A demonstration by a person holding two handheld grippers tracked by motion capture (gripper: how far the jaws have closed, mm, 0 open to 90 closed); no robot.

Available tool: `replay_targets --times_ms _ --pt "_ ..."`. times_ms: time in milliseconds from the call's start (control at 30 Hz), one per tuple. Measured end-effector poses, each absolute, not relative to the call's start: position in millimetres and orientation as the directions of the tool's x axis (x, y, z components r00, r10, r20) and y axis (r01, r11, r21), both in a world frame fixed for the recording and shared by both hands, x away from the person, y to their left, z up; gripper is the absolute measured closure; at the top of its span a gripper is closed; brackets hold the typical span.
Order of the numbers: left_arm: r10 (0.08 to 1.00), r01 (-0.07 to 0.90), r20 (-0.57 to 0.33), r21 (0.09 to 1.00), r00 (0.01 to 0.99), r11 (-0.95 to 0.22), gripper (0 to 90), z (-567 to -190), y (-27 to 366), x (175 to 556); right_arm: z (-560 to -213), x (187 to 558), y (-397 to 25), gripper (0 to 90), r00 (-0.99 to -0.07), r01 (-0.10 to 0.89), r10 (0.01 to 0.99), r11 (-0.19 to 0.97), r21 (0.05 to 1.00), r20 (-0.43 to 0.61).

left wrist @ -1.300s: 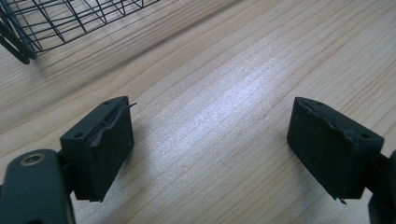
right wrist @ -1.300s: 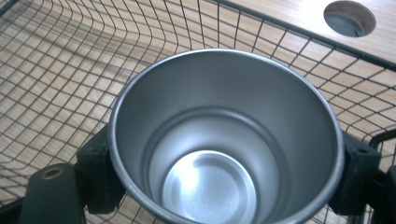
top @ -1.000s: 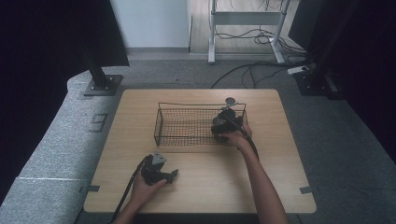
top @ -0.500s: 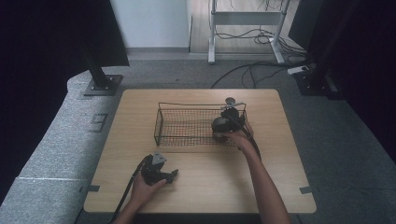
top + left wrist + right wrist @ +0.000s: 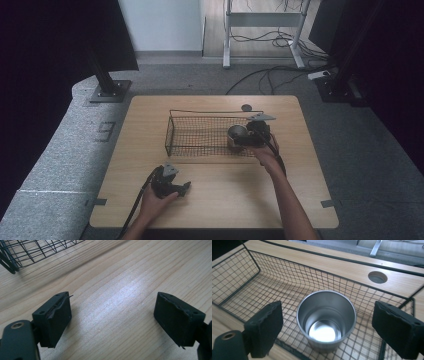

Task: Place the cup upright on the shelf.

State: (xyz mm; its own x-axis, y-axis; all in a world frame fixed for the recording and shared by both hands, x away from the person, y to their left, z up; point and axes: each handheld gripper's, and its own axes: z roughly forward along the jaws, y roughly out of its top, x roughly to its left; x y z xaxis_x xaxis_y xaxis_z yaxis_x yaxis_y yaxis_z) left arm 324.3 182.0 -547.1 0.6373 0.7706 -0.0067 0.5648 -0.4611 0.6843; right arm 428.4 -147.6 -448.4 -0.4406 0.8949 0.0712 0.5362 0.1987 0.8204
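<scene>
Counter (image 5: pixel 215 200): light wood, rectangular, with a round hole (image 5: pixel 246 107) near its far edge.

Basket (image 5: pixel 200 134): black wire mesh, open-topped, on the counter's far half; its right end takes the cup, and the rest of its floor is bare mesh.

Right gripper (image 5: pixel 248 141): at the basket's right end, jaws wide apart and level with the cup, one on either side of it, neither touching. Its own view shows clear gaps on both sides.

Left gripper (image 5: pixel 184 189): resting low over the counter's near left part, well apart from the basket, jaws wide, bare wood between them.

Cup (image 5: pixel 326 318): plain steel, upright on the basket floor, open mouth up, inside shiny.
</scene>
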Motion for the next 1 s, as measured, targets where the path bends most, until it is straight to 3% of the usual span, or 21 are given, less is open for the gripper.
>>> replay_targets --times_ms 500,1000 --pt "0.770 0.564 -0.006 0.684 0.638 -0.462 14.5 -547 182 324 -473 358 -186 13.5 -0.458 0.477 0.884 0.153 0.866 0.096" --pt "0.770 0.564 -0.006 0.684 0.638 -0.462 14.5 -547 182 324 -507 318 -205 14.2 -0.460 0.497 0.880 0.149 0.855 0.115"
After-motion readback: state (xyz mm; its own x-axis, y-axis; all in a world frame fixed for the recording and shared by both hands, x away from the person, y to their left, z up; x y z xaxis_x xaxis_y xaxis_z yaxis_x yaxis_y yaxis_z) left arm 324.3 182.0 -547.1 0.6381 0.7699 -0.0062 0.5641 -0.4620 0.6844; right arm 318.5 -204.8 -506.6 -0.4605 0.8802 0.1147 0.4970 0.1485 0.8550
